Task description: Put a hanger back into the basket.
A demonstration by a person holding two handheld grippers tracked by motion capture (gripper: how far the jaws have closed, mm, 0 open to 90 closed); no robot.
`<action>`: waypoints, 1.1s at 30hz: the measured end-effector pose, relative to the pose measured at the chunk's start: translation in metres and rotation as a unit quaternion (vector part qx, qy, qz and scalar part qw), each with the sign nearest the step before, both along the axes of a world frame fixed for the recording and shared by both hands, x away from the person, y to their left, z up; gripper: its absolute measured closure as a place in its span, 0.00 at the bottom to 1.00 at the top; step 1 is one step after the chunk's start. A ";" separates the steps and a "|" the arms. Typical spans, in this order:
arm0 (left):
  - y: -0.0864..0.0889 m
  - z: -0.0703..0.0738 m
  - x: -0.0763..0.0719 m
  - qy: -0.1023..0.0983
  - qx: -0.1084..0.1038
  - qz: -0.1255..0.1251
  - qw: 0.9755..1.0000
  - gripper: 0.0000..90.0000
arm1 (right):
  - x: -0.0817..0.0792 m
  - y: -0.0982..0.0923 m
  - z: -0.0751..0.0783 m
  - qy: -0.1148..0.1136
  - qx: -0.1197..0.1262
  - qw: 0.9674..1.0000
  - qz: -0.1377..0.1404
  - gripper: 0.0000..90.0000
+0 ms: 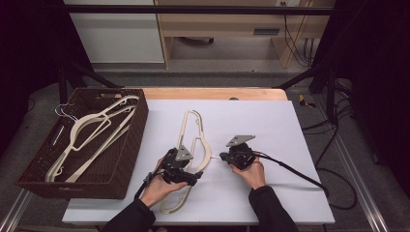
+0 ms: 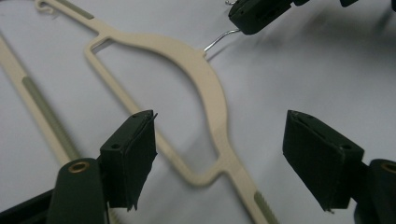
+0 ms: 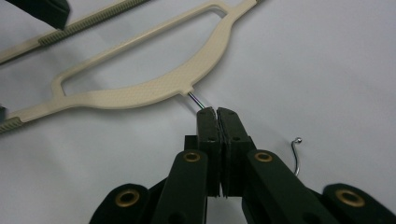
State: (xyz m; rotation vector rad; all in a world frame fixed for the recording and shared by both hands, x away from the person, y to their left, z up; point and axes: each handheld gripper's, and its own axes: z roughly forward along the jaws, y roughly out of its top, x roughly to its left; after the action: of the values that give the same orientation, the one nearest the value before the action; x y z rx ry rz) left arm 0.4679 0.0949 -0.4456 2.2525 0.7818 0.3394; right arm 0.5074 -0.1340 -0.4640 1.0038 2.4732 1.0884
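Your right gripper [image 3: 217, 111] is clamped on the hanger's [image 1: 193, 145] wire hook [image 3: 198, 101], while your open left gripper [image 2: 219, 158] straddles its shoulder, long axis running away from you.

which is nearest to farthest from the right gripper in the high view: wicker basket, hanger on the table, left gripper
1. hanger on the table, its hook in the right gripper
2. left gripper, just left
3. wicker basket, far left edge
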 end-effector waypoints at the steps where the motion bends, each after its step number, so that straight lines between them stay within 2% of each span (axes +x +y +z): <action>1: -0.006 -0.001 0.002 -0.002 0.005 0.000 1.000 0.29 | 0.000 0.000 0.001 0.000 -0.002 1.000 0.001 0.99; 4: -0.019 -0.004 0.011 -0.006 0.023 0.003 1.000 0.29 | -0.003 0.001 0.006 -0.002 -0.003 1.000 0.001 0.99; 6: -0.024 -0.007 0.015 -0.003 0.021 0.010 1.000 0.31 | -0.004 0.002 0.010 -0.009 -0.001 1.000 0.005 0.99; 10: -0.030 -0.015 0.020 0.009 0.033 0.021 0.999 0.37 | -0.008 0.003 0.018 -0.012 0.003 1.000 0.001 0.99; 13: -0.030 -0.018 0.022 0.023 0.034 0.022 0.999 0.48 | -0.009 0.001 0.023 -0.016 0.009 1.000 0.007 0.99; 17: -0.029 -0.019 0.023 0.042 0.037 0.022 0.998 0.72 | -0.011 0.000 0.026 -0.018 0.011 1.000 0.007 0.99; 18: -0.029 -0.018 0.023 0.051 0.032 0.018 0.998 0.77 | -0.011 0.000 0.026 -0.019 0.012 1.000 0.007 0.99; 19: -0.029 -0.018 0.023 0.049 0.031 0.020 0.998 0.79 | -0.011 0.000 0.026 -0.020 0.013 1.000 0.005 0.99; 22: -0.029 -0.017 0.021 0.049 0.036 0.019 0.998 0.80 | -0.013 -0.001 0.027 -0.011 0.014 1.000 0.016 1.00; 26: -0.026 -0.013 0.020 0.049 0.028 0.020 0.998 0.80 | -0.016 -0.002 0.029 -0.017 0.021 0.999 0.020 1.00; 27: -0.025 -0.011 0.020 0.049 0.029 0.020 0.998 0.80 | -0.016 -0.003 0.031 -0.024 0.026 0.999 0.019 0.99; 32: -0.016 0.002 0.015 0.034 0.005 0.025 0.999 0.81 | -0.025 -0.013 0.048 -0.047 0.066 0.996 0.023 0.88; 33: -0.014 0.004 0.014 0.032 0.006 0.025 0.999 0.82 | -0.027 -0.016 0.052 -0.052 0.073 0.996 0.021 0.85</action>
State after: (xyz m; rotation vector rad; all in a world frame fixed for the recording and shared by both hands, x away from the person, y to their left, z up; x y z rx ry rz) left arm 0.4816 0.0810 -0.4413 2.2686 0.8719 0.2972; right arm 0.4804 -0.1496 -0.4121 0.9133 2.3704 1.3158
